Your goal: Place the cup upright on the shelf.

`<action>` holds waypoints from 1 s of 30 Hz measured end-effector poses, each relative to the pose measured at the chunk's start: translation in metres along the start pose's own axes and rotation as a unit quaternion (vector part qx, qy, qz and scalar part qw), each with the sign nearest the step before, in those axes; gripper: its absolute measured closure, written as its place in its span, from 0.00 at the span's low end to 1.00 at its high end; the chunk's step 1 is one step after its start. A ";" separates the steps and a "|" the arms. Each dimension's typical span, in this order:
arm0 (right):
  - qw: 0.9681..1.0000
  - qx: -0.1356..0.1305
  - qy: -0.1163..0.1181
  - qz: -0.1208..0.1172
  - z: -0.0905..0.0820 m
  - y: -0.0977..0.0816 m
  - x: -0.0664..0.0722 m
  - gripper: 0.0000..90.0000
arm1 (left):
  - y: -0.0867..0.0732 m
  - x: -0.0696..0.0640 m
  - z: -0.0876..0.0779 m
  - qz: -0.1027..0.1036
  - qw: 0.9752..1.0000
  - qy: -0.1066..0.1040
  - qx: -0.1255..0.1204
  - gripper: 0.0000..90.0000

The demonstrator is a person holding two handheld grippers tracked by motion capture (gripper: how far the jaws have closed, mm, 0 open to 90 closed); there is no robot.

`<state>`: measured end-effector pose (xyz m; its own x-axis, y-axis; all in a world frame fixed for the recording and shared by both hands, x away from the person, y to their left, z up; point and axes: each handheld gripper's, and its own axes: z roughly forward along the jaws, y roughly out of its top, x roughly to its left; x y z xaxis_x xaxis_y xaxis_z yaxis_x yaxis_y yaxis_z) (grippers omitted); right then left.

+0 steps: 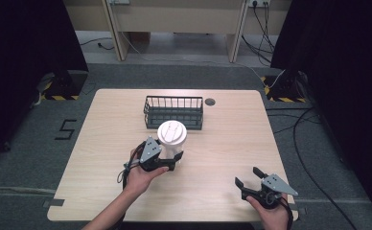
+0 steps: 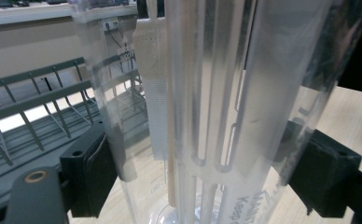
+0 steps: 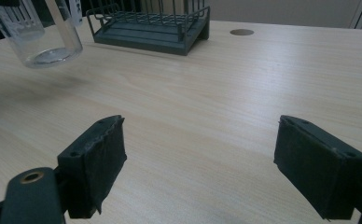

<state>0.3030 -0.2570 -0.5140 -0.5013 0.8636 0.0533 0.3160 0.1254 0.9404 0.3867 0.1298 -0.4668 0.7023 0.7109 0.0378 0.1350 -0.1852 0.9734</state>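
Plastic, clear and tall, the round jar with a white lid [image 1: 171,133] is clamped in your left gripper [image 1: 173,159], one black pad [image 2: 91,173] pressed on each side of its see-through wall. Its long way runs up and down, lid at the top and clear bottom at the low end. In the right gripper view that bottom [image 3: 43,46] seems to float just above the pale wooden table [image 1: 222,143], with a soft shadow under it. The jar sits near the table's middle, just in front of the dark wire basket [image 1: 173,112]. Inside the jar you can see long white slotted strips and one thin wooden stick.

Your right gripper [image 1: 249,177] is spread wide and holds nothing. It hangs over the near right part of the table, well apart from the jar.
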 end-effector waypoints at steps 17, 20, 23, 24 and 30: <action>1.000 -0.001 0.000 0.000 0.000 0.000 0.000 0.19 | 0.021 0.018 0.010 0.009 1.000 0.016 -0.012 0.20; 1.000 -0.001 0.000 0.000 0.000 0.000 0.000 0.19 | 0.025 0.021 0.012 0.011 1.000 0.019 -0.013 0.20; 1.000 0.000 0.000 -0.001 0.000 0.000 0.000 0.19 | 0.029 0.025 0.015 0.012 1.000 0.023 -0.014 0.20; 1.000 0.000 0.000 -0.001 0.000 0.000 0.000 0.19 | 0.030 0.026 0.016 0.013 1.000 0.024 -0.014 0.20; 1.000 0.000 0.001 0.001 0.000 0.000 0.000 0.19 | 0.038 0.033 0.022 0.011 0.999 0.030 -0.019 0.20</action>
<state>0.3032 -0.2574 -0.5140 -0.5019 0.8631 0.0555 0.3167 0.1238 0.9404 0.4309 0.1314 -0.4334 0.6618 0.7462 0.0724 0.0919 -0.1765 0.9800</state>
